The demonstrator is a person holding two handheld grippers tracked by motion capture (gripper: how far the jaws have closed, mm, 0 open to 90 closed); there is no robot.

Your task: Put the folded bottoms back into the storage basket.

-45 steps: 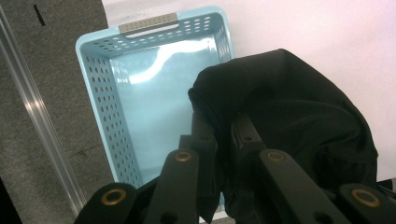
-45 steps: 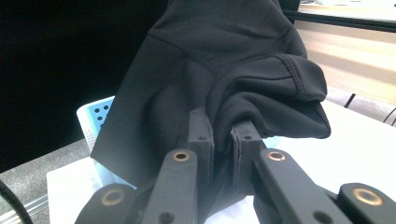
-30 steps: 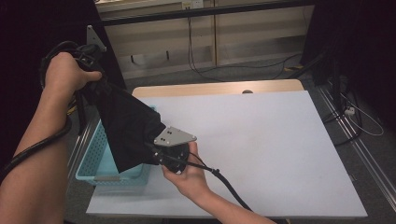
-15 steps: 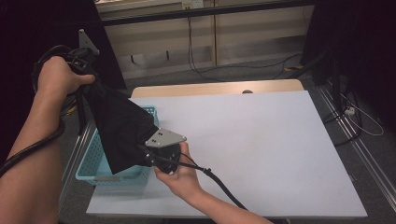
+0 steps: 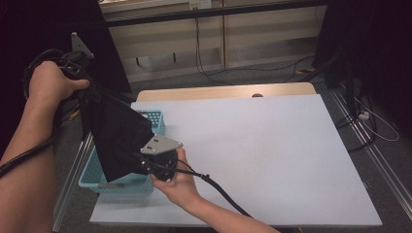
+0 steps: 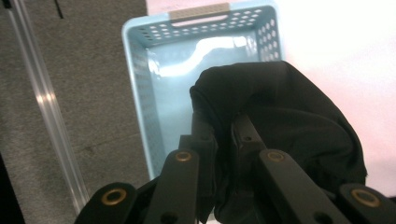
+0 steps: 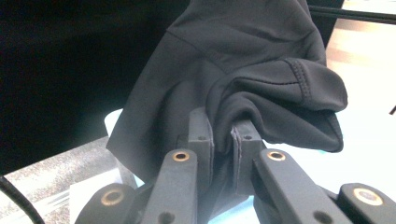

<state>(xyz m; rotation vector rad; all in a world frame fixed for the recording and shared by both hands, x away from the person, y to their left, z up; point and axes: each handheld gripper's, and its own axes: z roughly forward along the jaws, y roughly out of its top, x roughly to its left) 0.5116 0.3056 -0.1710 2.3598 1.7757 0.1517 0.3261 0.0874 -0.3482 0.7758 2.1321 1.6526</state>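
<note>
At the left of the frame, the left gripper (image 5: 80,85) and right gripper (image 5: 148,165) are both clamping the black garment (image 5: 114,133), holding it stretched over the blue basket (image 5: 155,119); next probably lowering it inside.

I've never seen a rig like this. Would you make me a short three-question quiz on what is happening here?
1. True or false: both grippers are shut on the black cloth.
2. What stands under the cloth? A) a light blue basket B) a red bucket
3. Which gripper is held higher in the high view?

Key
1. True: the left gripper and the right gripper both pinch it.
2. A
3. The left gripper.
</note>
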